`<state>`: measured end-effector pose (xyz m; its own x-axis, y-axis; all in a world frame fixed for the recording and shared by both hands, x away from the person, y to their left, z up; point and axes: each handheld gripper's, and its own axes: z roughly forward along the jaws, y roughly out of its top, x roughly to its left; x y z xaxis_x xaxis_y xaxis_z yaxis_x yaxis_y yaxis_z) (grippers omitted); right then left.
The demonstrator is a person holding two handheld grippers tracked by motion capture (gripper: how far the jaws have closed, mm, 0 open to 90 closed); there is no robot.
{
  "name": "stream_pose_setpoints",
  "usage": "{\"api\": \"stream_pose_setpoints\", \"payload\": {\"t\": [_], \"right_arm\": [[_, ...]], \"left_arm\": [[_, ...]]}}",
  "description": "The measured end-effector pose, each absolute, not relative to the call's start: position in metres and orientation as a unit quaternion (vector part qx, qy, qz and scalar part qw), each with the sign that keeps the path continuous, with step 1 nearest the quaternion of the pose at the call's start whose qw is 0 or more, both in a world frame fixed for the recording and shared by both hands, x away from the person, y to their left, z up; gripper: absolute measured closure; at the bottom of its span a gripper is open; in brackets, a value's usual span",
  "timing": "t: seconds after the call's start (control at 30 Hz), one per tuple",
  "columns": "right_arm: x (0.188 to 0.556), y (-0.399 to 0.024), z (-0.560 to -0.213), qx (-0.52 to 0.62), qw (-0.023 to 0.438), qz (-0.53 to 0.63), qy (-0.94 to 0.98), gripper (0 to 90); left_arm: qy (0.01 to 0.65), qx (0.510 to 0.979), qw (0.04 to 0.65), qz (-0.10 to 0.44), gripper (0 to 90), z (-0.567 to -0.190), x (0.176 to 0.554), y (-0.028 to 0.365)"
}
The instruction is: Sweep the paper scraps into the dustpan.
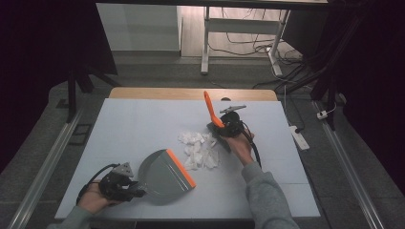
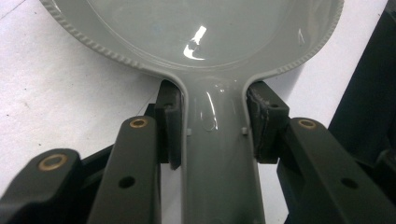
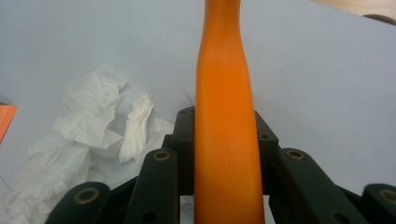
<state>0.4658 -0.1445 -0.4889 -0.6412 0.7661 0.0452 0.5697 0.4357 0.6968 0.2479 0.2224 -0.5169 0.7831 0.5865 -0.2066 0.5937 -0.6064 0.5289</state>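
A grey dustpan (image 1: 165,175) with an orange lip lies on the white table near its front left. My left gripper (image 1: 136,191) is shut on the dustpan's handle (image 2: 217,154); both pads press its sides. Right of the pan lies a pile of crumpled white tissue (image 1: 200,149). My right gripper (image 1: 220,129) is shut on a brush's orange handle (image 1: 210,109), which tilts up and away; the brush's dark head sits at the right edge of the tissue. In the right gripper view the orange handle (image 3: 226,140) runs up between the jaws, with the tissue (image 3: 93,130) to its left.
The white table sheet (image 1: 143,124) has a wooden edge (image 1: 191,93) at the back. Beyond stand a white desk frame (image 1: 206,43) and loose cables on the floor. A power strip (image 1: 299,137) lies on the floor to the right.
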Motion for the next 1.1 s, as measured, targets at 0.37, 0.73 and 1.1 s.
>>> {"api": "stream_pose_setpoints", "payload": {"t": [0.37, 0.73, 1.1], "right_arm": [[0.461, -0.133, -0.493, 0.396, 0.12, 0.345, 0.842, 70.3], [0.442, -0.114, -0.493, 0.379, 0.099, 0.343, 0.854, 70.3], [0.419, -0.1, -0.495, 0.345, 0.082, 0.35, 0.867, 70.2]], "left_arm": [[0.332, 0.895, 0.298, -0.008, 61.6, -0.517, 0.249, 0.221], [0.33, 0.896, 0.296, -0.009, 61.6, -0.517, 0.251, 0.22], [0.332, 0.895, 0.297, -0.01, 61.6, -0.518, 0.251, 0.219]]}}
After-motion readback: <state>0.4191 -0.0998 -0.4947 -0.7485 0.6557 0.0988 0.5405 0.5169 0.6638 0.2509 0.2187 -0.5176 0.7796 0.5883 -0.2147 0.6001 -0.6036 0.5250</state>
